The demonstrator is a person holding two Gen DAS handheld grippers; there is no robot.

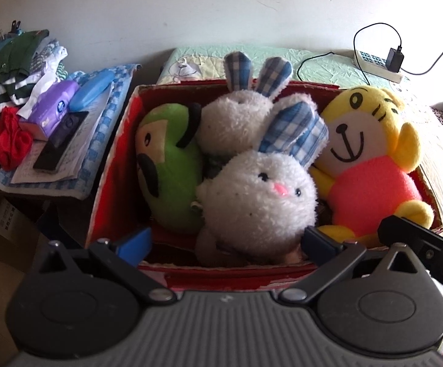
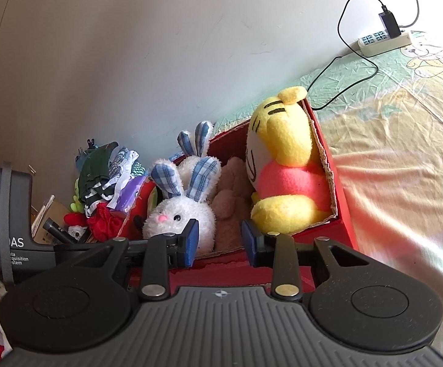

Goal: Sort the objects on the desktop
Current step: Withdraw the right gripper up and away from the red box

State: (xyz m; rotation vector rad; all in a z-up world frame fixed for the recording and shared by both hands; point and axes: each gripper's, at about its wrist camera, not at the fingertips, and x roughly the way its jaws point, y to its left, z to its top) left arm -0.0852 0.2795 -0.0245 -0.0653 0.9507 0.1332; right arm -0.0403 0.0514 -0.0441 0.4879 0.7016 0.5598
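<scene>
Red box (image 1: pixel 114 165) sits on a bed sheet (image 2: pixel 389 140), straight ahead of both pairs of fingers, packed with soft toys.

Left gripper (image 1: pixel 226 241): fingers spread wide, holding nothing, hovering at the near rim of the box. Between and just beyond the blue fingertips (image 1: pixel 136 241) lies a white rabbit (image 1: pixel 261 195) with checked ears, face up. A second white rabbit (image 1: pixel 236 119) lies further off behind it, ears poking over the far rim. Beyond the left finger, a green toy (image 1: pixel 169 165) is pressed against the box wall. Beyond the right finger, a yellow tiger (image 1: pixel 371 159) in a pink shirt leans on the right wall.

Right gripper (image 2: pixel 220 243): fingers spread, empty, also at the near rim. The tiger sits just beyond its right finger, the near rabbit just beyond its left finger, a brown toy (image 2: pixel 230 192) in the gap between the two.

Far left of the fingers, outside the box: a heap of clothes (image 1: pixel 10 70), a purple tissue pack (image 1: pixel 53 107), a blue case (image 1: pixel 94 88), papers. Far right, by the wall: a power strip (image 1: pixel 377 64) with a black charger (image 1: pixel 394 59) plugged in.
</scene>
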